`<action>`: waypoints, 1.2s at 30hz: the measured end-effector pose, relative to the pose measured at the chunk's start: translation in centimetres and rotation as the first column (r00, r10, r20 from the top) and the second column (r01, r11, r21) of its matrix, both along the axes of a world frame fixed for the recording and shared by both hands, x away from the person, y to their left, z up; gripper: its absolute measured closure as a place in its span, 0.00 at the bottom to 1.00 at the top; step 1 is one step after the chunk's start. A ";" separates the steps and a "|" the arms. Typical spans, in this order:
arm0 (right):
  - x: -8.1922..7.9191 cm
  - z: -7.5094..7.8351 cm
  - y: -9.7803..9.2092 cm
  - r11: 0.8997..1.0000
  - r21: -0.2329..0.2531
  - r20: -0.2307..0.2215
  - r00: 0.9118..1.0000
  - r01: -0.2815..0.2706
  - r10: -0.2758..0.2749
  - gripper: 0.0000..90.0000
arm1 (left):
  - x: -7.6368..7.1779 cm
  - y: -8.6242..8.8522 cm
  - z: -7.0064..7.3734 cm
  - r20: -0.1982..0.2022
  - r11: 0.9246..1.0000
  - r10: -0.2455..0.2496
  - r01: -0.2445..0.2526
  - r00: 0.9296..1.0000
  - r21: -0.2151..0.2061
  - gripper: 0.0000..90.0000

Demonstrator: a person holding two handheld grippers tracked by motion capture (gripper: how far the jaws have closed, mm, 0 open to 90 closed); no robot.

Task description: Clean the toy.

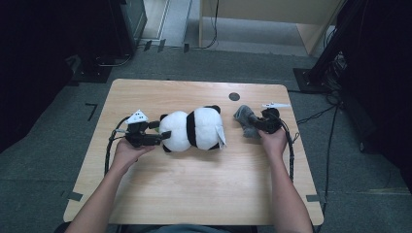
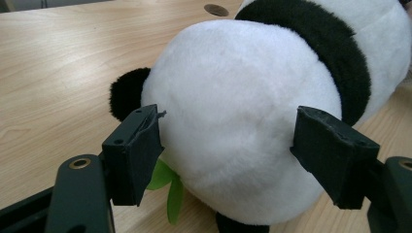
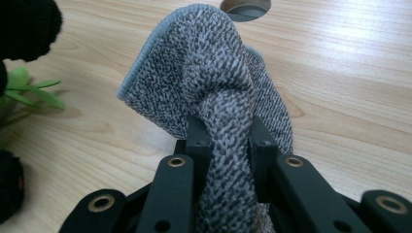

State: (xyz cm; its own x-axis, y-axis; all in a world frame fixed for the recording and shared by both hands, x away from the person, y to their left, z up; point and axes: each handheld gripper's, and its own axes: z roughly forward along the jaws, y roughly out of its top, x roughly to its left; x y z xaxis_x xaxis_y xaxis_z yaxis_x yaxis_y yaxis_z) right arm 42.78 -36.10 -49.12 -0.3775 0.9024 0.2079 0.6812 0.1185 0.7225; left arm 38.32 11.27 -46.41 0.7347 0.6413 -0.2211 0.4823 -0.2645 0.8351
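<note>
One panda (image 1: pixel 192 129) lies mid-bench (image 1: pixel 194 189), long axis left-right, head end toward right. Left gripper (image 2: pixel 228 145) fingers spread wide around its rump. Right gripper (image 3: pixel 228 141) fingers clenched on one grey cloth (image 3: pixel 209 82).

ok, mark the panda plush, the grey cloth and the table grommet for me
panda plush (image 1: pixel 193 129), high view, black band across its body
grey cloth (image 3: pixel 204 77), right gripper view, raised fold above the fingers
table grommet (image 1: pixel 234 96), high view, centre of the dark round cap
</note>
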 end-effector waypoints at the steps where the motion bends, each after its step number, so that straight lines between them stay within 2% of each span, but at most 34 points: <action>1: -0.1 0.2 0.1 1.000 -0.001 0.005 1.000 -0.004 0.004 0.87 | 0.0 0.0 0.0 0.002 1.000 0.007 -0.007 1.000 -0.006 0.28; 6: -0.7 1.7 0.6 1.000 0.010 0.042 0.999 -0.025 0.025 0.87 | 0.4 0.2 -0.2 -0.018 1.000 0.008 -0.008 1.000 0.000 0.25; 9: -1.3 3.2 1.1 0.999 0.027 0.071 0.997 -0.045 0.043 0.87 | 0.3 0.2 0.0 -0.004 1.000 0.006 -0.006 1.000 0.002 0.27; 10: -1.5 3.8 1.4 0.998 0.027 0.081 0.995 -0.056 0.054 0.87 | 0.4 0.2 -0.1 -0.011 1.000 0.008 -0.008 1.000 -0.005 0.27; 17: -2.2 6.6 3.6 0.992 0.028 0.104 0.988 -0.119 0.116 0.87 | 0.4 0.2 -0.1 -0.018 1.000 0.003 -0.003 1.000 -0.008 0.27; 22: -2.2 9.2 5.3 0.986 0.030 0.128 0.979 -0.165 0.160 0.87 | 0.4 0.4 -0.3 -0.027 1.000 0.005 -0.006 1.000 -0.021 0.27; 29: -1.8 12.1 7.6 0.975 0.051 0.138 0.969 -0.215 0.206 0.87 | 0.3 0.3 -0.4 -0.036 1.000 0.003 -0.004 0.999 -0.024 0.28; 36: -1.2 14.2 10.7 0.957 0.044 0.147 0.950 -0.285 0.276 0.87 | 0.2 0.3 -0.5 -0.042 1.000 0.002 -0.003 0.999 -0.030 0.28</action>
